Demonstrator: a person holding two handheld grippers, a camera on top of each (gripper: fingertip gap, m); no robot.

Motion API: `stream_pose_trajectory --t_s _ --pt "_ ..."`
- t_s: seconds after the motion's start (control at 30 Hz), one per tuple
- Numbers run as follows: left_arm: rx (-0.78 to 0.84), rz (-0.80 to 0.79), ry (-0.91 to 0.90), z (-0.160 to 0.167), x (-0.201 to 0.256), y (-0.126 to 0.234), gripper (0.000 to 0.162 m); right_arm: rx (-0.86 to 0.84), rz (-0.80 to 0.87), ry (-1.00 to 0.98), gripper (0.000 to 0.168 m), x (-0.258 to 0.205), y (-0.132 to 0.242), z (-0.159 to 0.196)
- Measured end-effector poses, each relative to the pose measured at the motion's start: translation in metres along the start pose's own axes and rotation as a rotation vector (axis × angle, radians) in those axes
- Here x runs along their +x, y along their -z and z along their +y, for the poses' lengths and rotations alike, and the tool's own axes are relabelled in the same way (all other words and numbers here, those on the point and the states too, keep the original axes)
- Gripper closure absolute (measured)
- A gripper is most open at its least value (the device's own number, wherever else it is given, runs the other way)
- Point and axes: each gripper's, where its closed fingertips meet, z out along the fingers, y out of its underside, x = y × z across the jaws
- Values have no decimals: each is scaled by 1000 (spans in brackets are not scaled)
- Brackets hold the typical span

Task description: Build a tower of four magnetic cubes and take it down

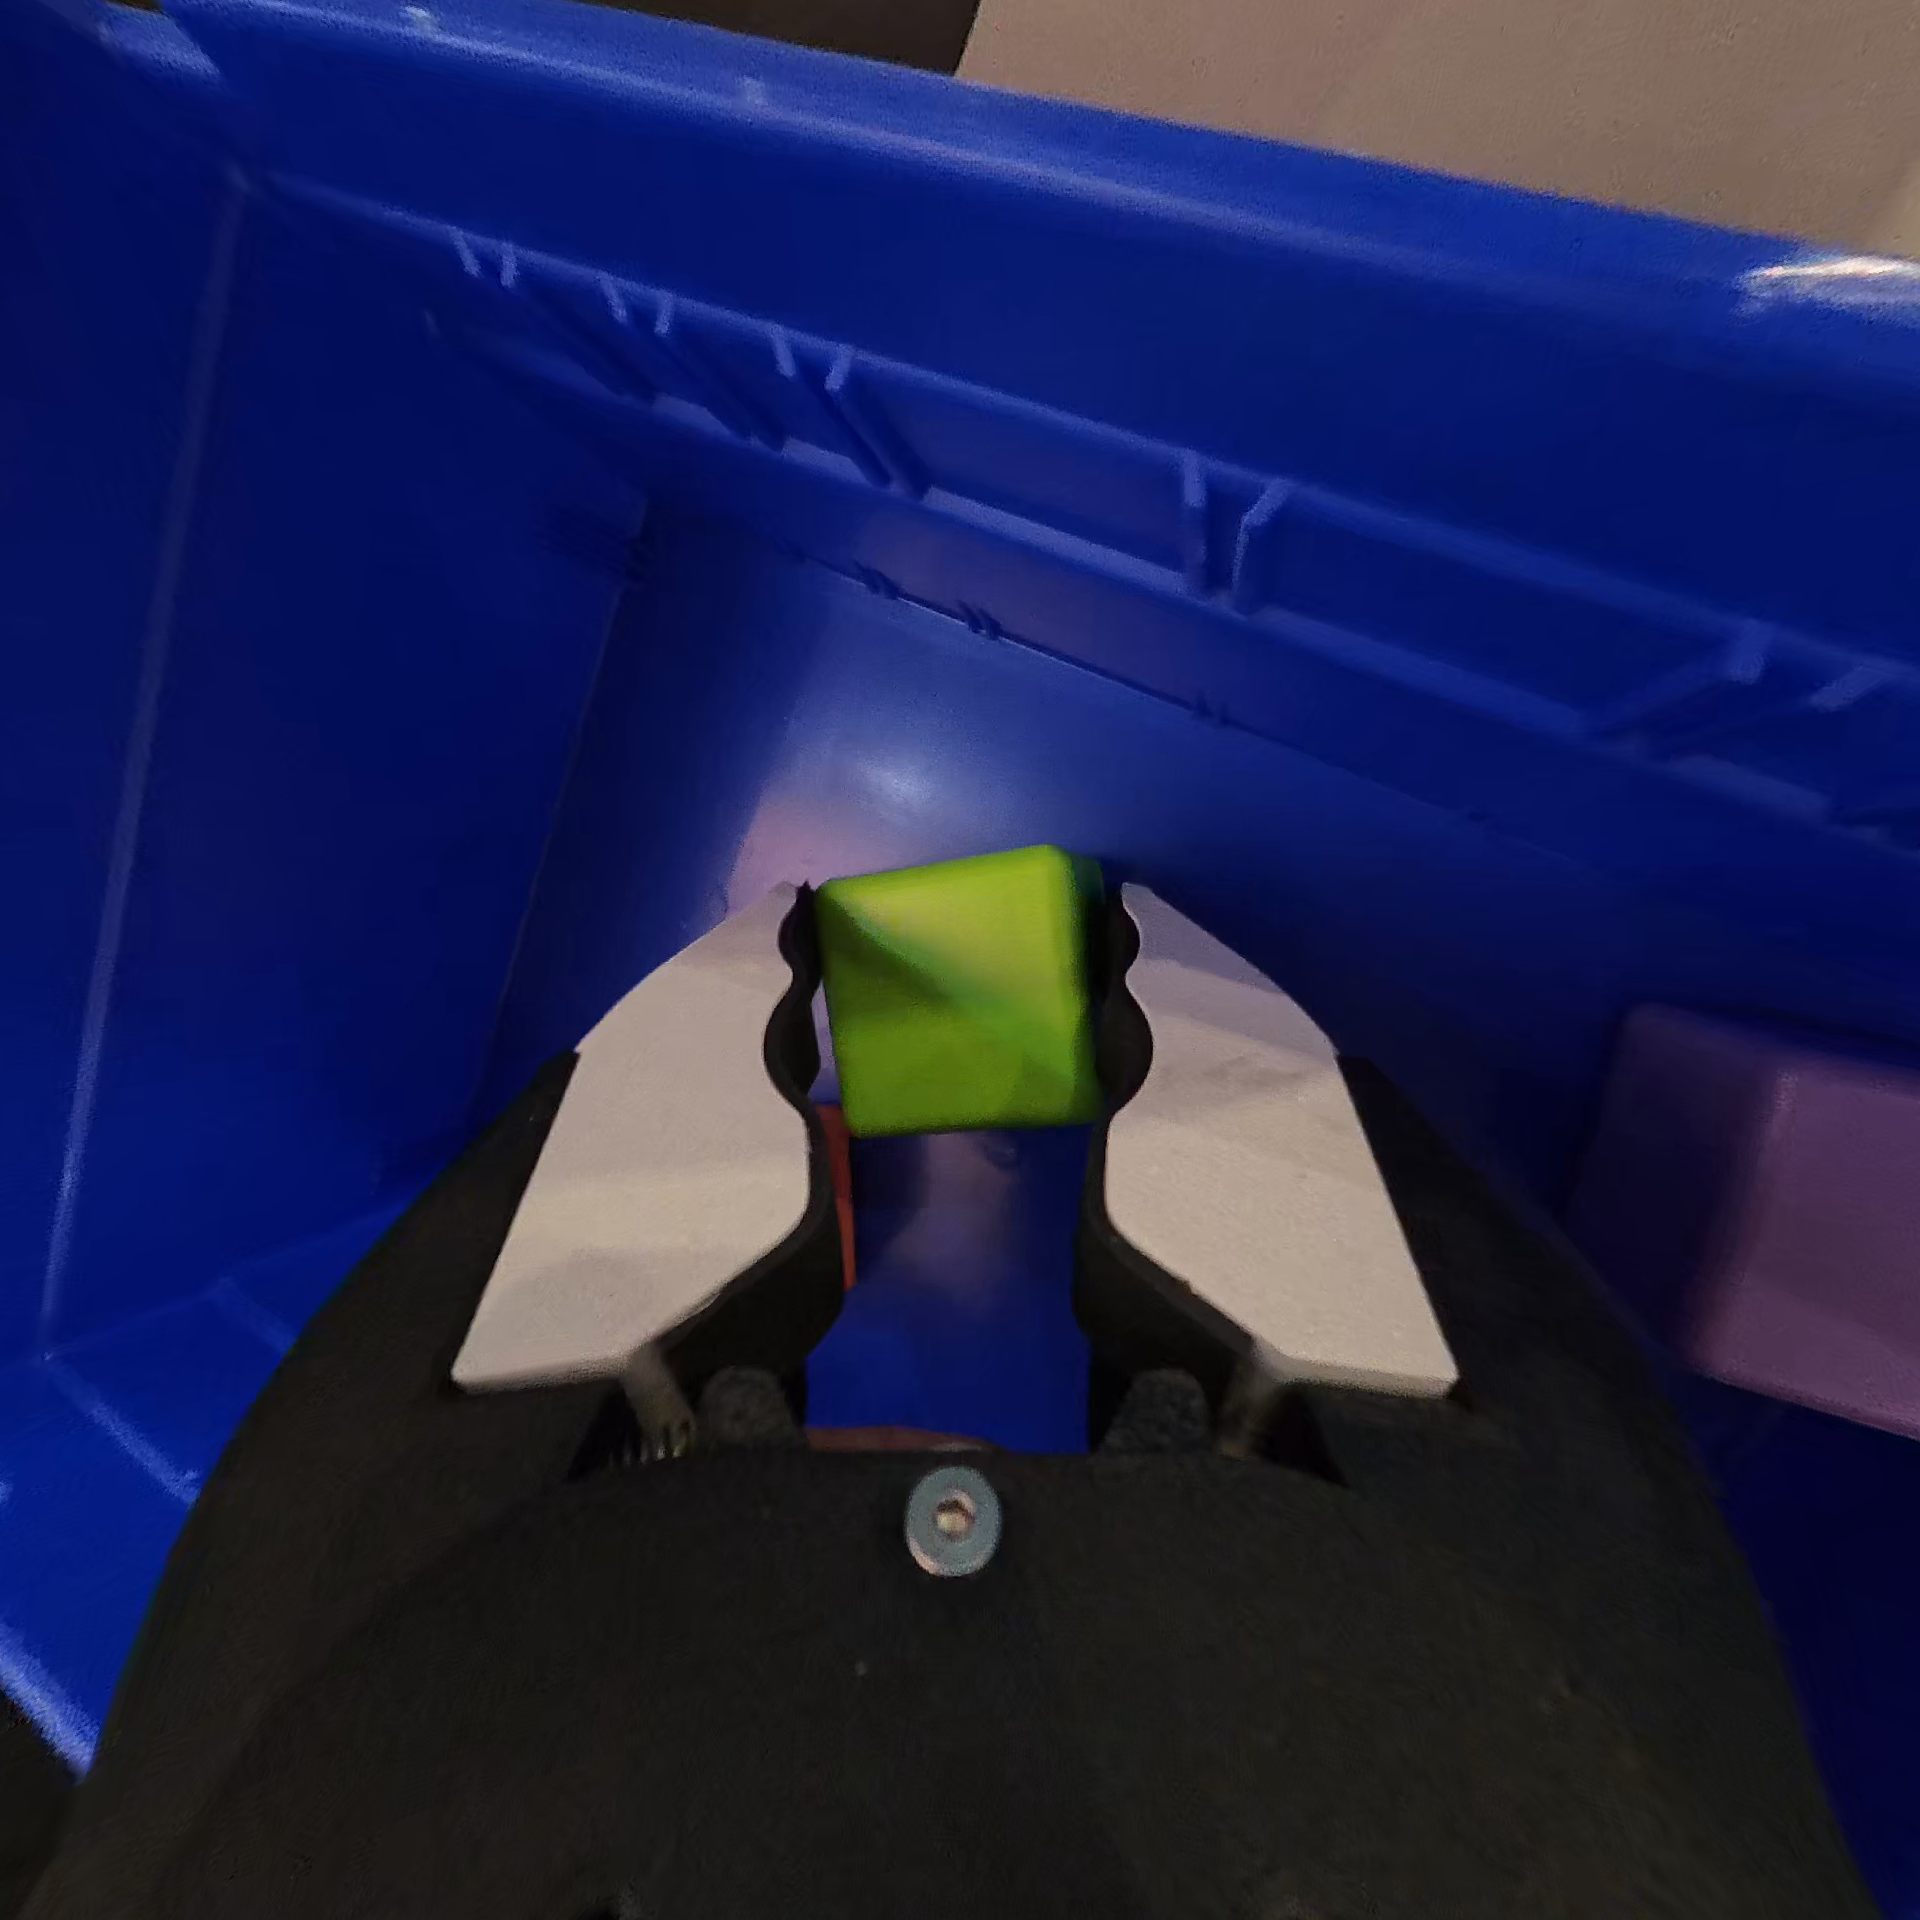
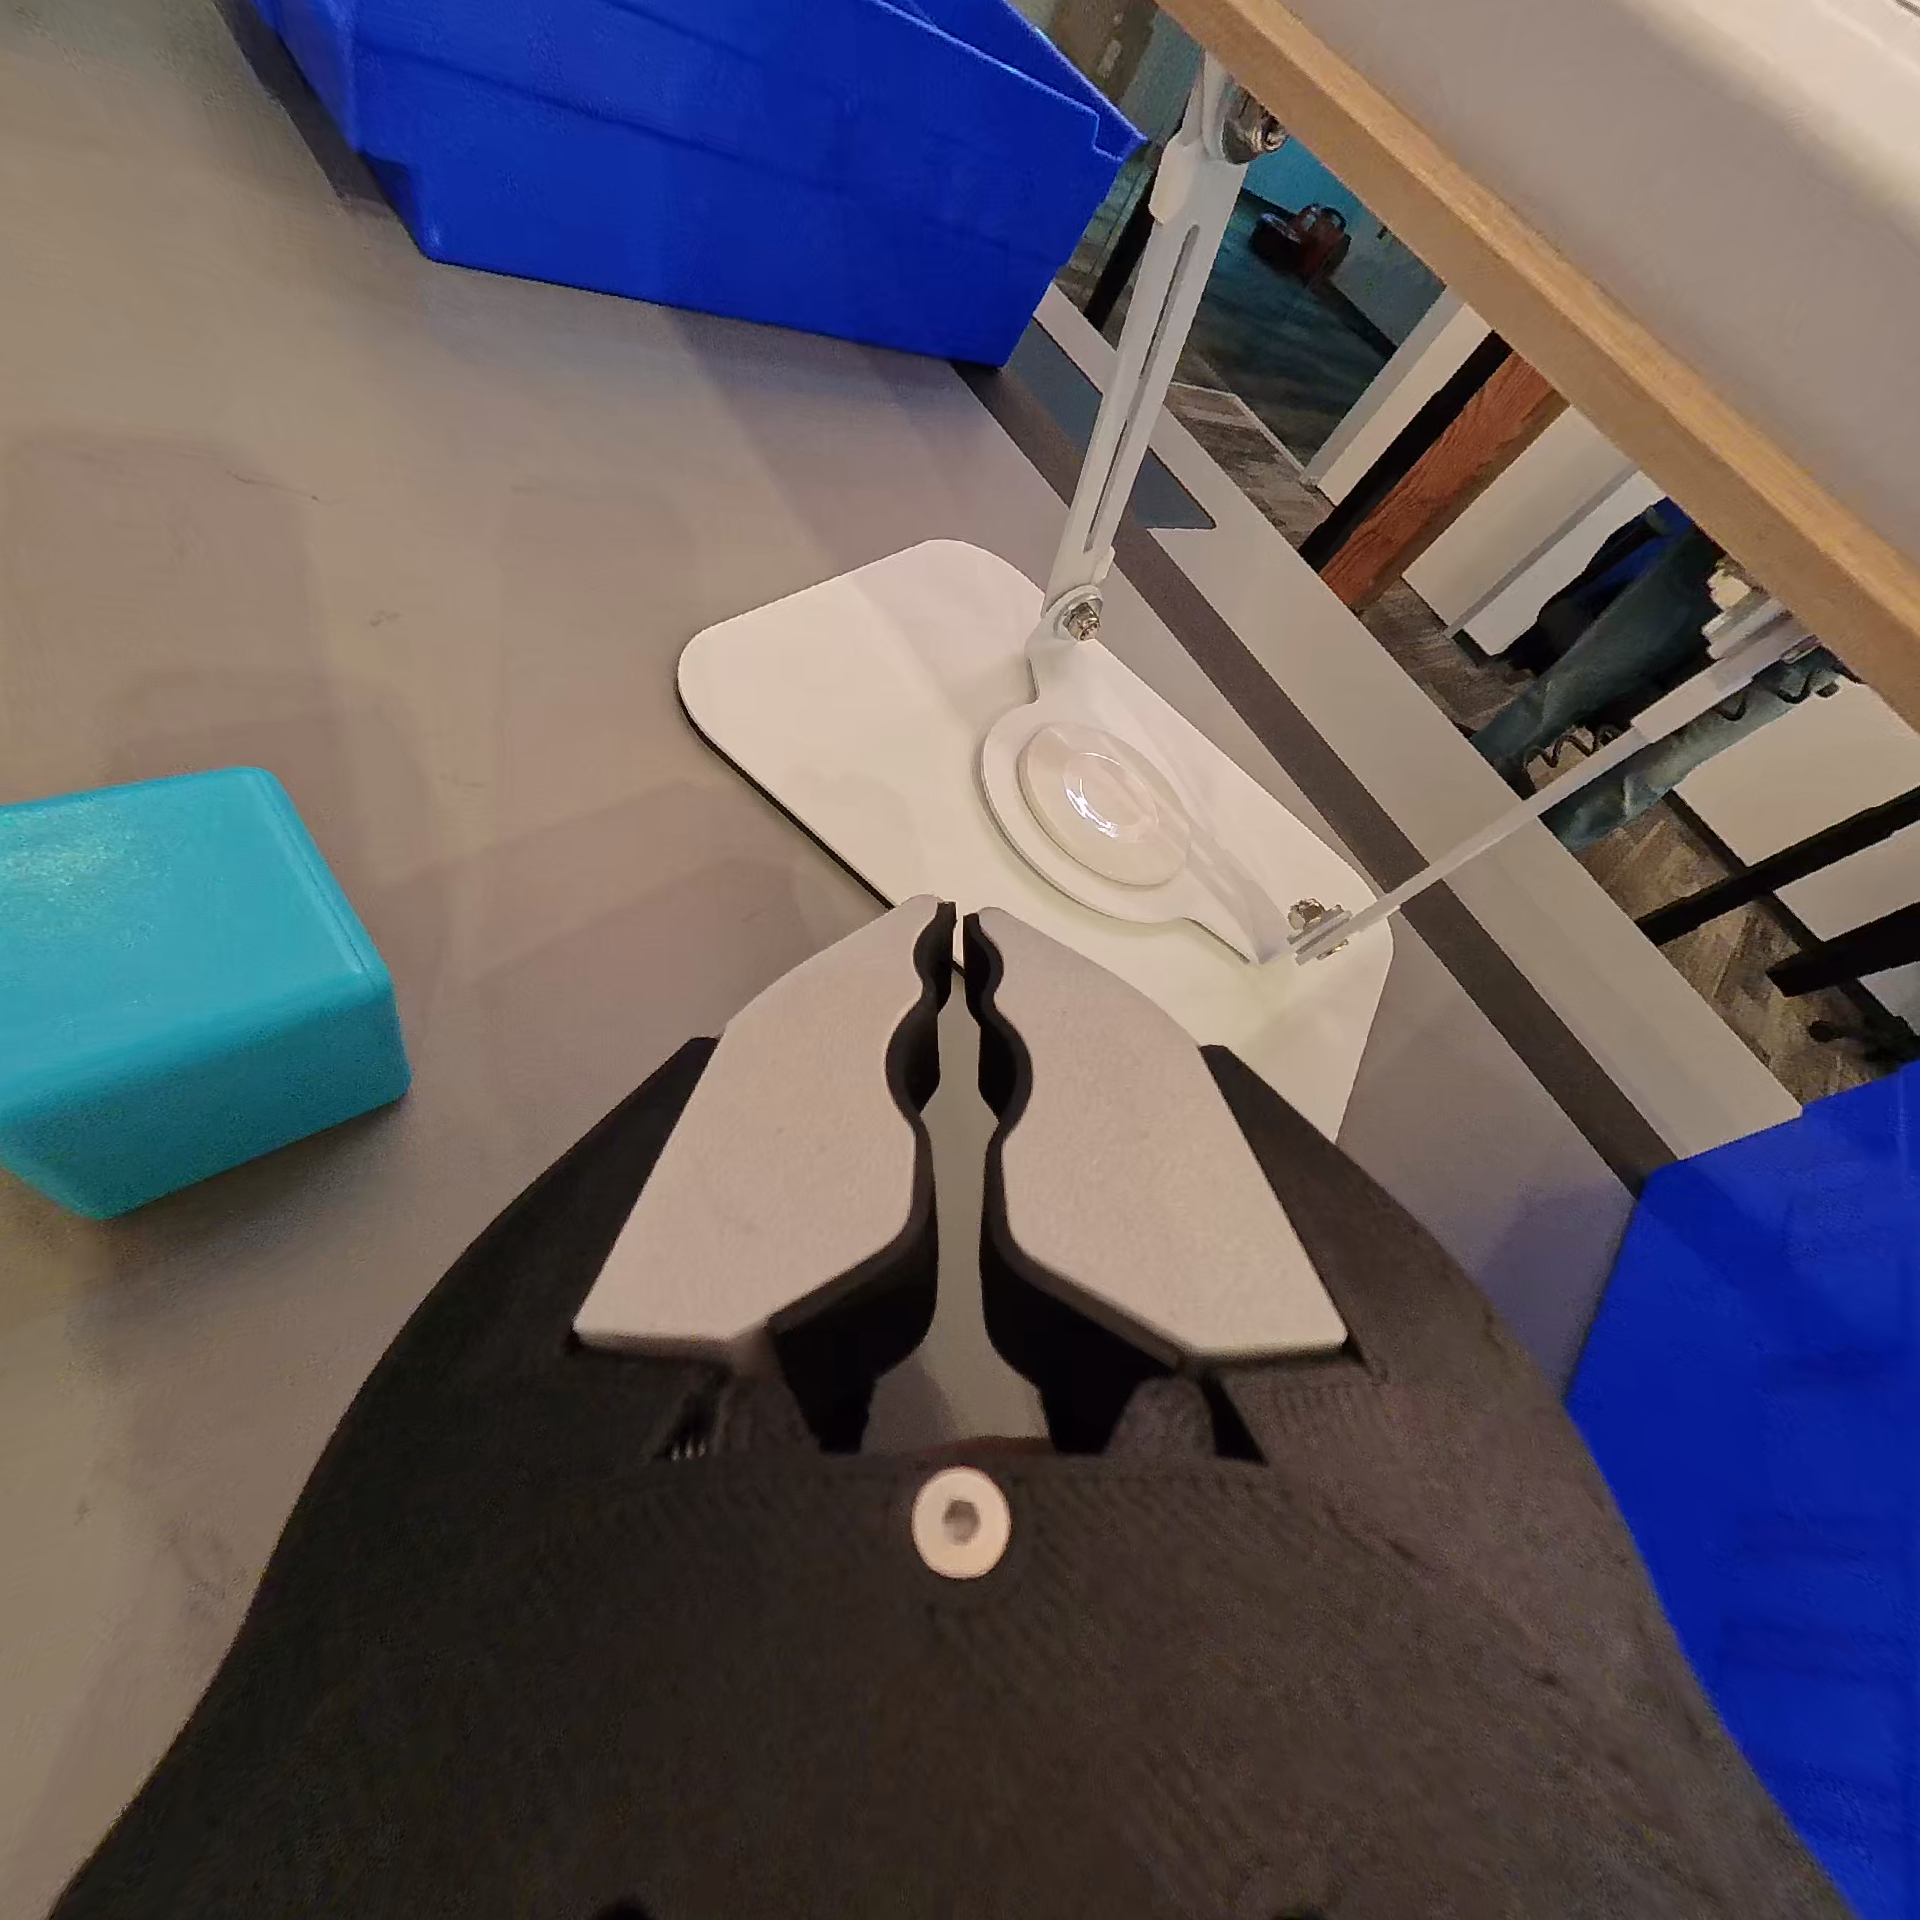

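Left tool (image 1: 961, 987) clamps the green cube (image 1: 956, 992) inside the blue bin (image 1: 935, 312); purple cube (image 1: 1756, 1216) sits to its right. Your right tool (image 2: 956, 920) is closed and empty over the counter (image 2: 364, 520); teal cube (image 2: 177, 977) lies left of it, likely the tower base.

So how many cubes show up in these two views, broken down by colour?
Green cube, held in the left tool inside the blue bin: 1
Purple cube, in the bin: 1
Teal cube, on the table: 1
Total: 3
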Motion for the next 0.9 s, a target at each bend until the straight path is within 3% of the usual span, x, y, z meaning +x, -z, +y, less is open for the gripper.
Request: stream_pose_trajectory --t_s 0.27,0.47,0.67,0.9 --pt "46 -74 61 -6 -9 38 111 -1 -2 -10 167 1 0 0" --pt "113 -177 98 -16 4 104 111 -2 -2 -8 167 1 0 0" --pt "264 -173 85 -64 66 166 111 -6 -4 0 167 0 -1 1" --pt "324 -64 61 -125 161 168 111 -6 -5 2 167 -1 -1 1"
